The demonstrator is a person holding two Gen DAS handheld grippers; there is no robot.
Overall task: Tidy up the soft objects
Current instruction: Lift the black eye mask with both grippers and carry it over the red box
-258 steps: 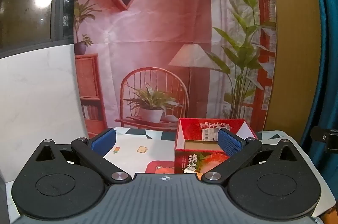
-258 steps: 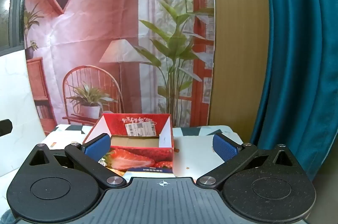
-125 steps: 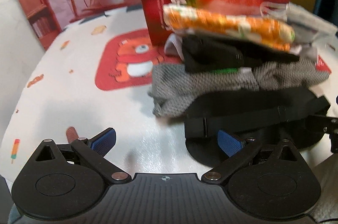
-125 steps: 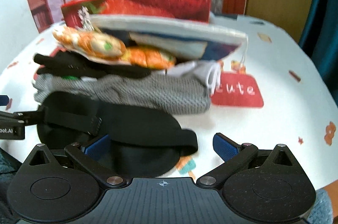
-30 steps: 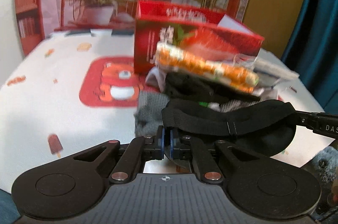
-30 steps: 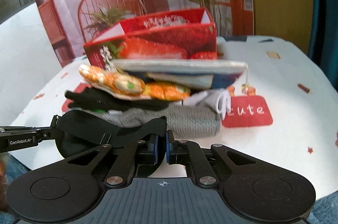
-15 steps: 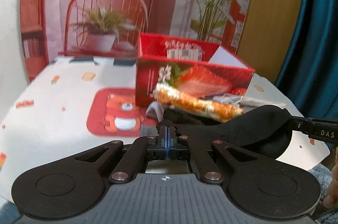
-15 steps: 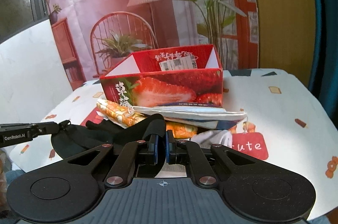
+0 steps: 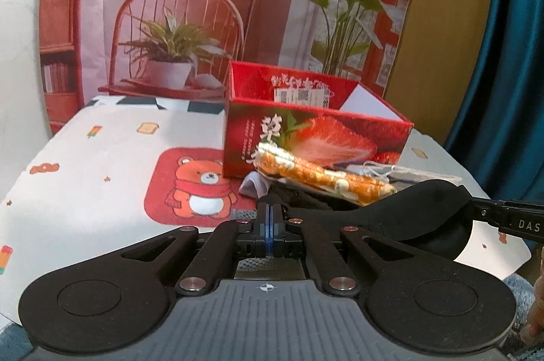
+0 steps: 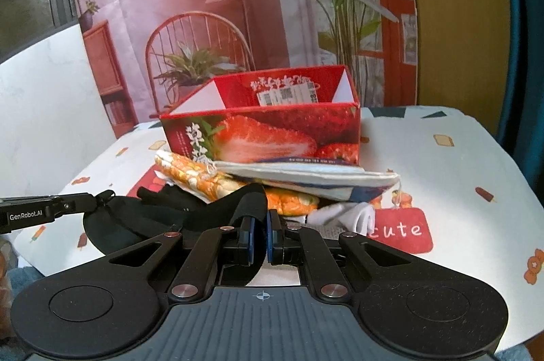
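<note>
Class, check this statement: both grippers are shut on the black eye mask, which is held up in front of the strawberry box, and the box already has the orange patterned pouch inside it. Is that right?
Not quite. The orange patterned pouch is not inside the strawberry box; it lies on the pile in front of it, as both wrist views show. The rest holds: the left gripper and right gripper are shut on the black eye mask.

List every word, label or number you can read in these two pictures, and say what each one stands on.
"cute": red patch on the tablecloth.
"GenRobot.AI": left gripper's finger.
"DAS", cut off at the picture's edge: right gripper's finger.
Chinese characters on the strawberry box: too blurred to read.
Barcode label inside the box: too small to read.
</note>
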